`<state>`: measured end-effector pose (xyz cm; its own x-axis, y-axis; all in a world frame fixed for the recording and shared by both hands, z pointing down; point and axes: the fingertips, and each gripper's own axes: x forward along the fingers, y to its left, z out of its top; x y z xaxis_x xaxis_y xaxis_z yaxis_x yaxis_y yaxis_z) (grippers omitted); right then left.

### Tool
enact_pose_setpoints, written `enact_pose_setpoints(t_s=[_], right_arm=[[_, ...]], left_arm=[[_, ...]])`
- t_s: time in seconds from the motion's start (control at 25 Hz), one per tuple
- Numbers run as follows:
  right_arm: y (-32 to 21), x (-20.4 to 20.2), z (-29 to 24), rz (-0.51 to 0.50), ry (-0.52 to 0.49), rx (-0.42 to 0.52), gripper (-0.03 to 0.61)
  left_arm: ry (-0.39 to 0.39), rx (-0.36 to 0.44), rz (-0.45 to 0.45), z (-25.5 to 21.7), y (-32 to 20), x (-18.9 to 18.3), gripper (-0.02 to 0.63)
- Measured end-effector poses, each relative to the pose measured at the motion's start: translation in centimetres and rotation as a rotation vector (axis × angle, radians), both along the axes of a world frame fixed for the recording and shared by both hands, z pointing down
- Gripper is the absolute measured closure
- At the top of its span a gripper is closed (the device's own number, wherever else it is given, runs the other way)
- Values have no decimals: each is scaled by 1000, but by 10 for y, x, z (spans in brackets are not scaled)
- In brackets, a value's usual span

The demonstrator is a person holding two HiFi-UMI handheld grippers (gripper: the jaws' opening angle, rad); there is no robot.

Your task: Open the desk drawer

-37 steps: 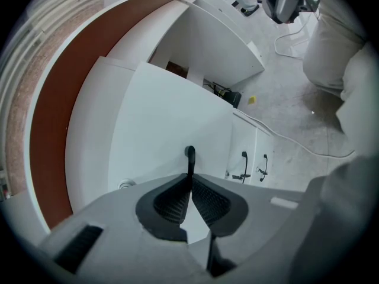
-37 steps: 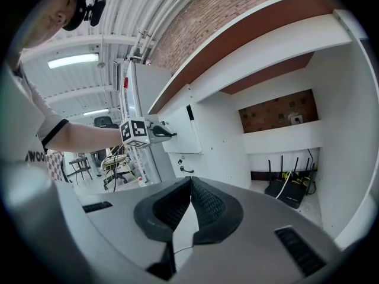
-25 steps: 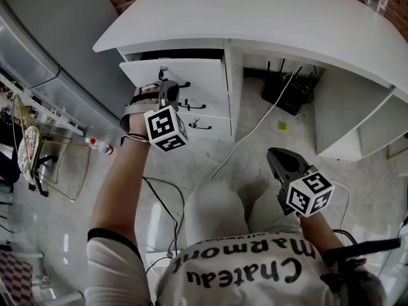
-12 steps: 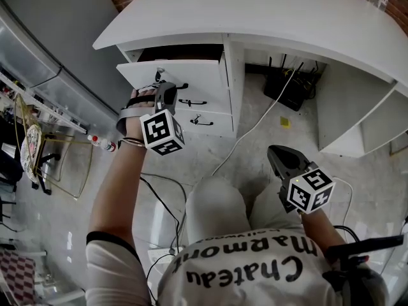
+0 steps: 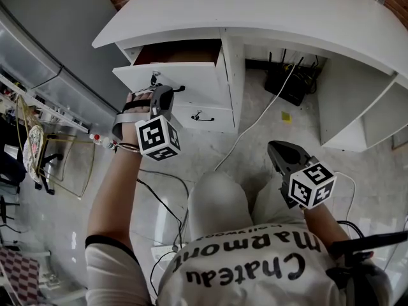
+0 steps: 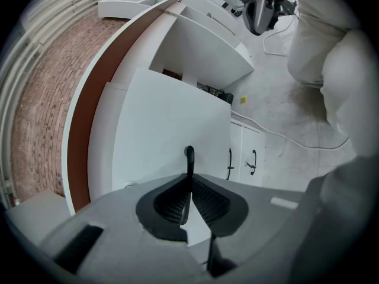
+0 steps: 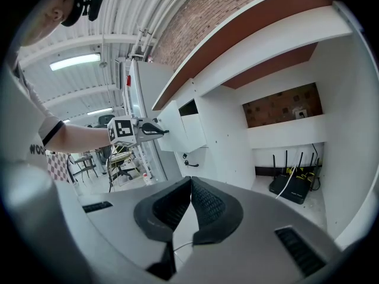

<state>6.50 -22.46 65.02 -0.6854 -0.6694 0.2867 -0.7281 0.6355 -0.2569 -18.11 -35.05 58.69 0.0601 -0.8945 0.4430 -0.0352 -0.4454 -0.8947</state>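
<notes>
Left tongs [image 6: 189, 182] pinched on handle [image 6: 189, 157] of part-open top drawer [image 5: 191, 78]; pull line runs toward person. Right tongs [image 7: 189, 185] closed, empty, well apart.

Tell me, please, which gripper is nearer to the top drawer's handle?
Left. The left gripper is shut on the top drawer's handle; the right gripper hangs far back by the person's knee.
</notes>
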Motion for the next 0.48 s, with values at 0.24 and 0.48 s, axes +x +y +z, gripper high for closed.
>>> enact_pose_setpoints(t_s=[0.24, 0.48], right_arm=[[4, 2, 1, -4, 6, -1, 566], [6, 1, 1, -7, 7, 0, 566]], left_arm=[[-6, 5, 5, 1, 9, -1, 588], [-1, 4, 6, -1, 15, -2, 584]])
